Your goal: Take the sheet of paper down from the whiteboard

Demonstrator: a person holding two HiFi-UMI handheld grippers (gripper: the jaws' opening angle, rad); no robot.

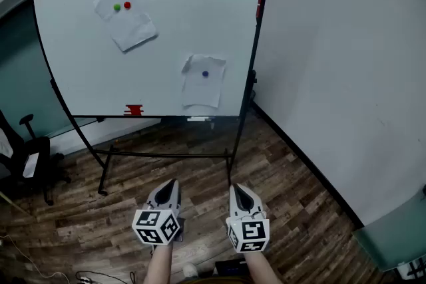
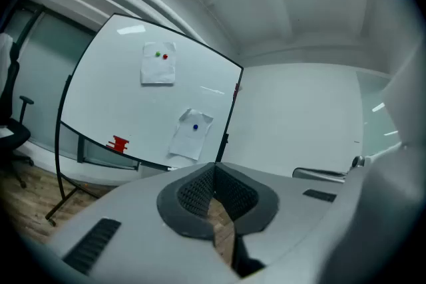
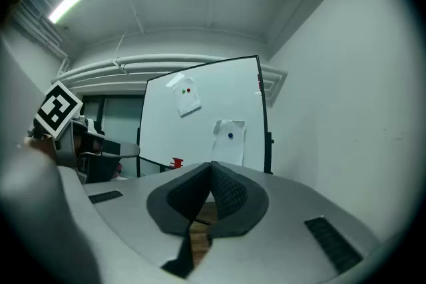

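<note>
A whiteboard (image 1: 80, 56) on a black wheeled stand faces me across the wood floor. Two paper sheets hang on it. The upper sheet (image 1: 133, 30) is held by a green and a red magnet. The lower sheet (image 1: 202, 91) is pinned by a blue magnet (image 1: 205, 74). Both sheets also show in the left gripper view, upper sheet (image 2: 158, 71) and lower sheet (image 2: 188, 140), and in the right gripper view, lower sheet (image 3: 229, 146). My left gripper (image 1: 172, 184) and right gripper (image 1: 236, 189) hover side by side low in front of me, well short of the board, both shut and empty.
A small red object (image 1: 134, 110) sits on the board's tray. A black office chair (image 1: 30, 159) stands at the left. A white wall (image 1: 346, 76) runs close along the board's right side. Cables (image 1: 40, 269) lie on the floor at the lower left.
</note>
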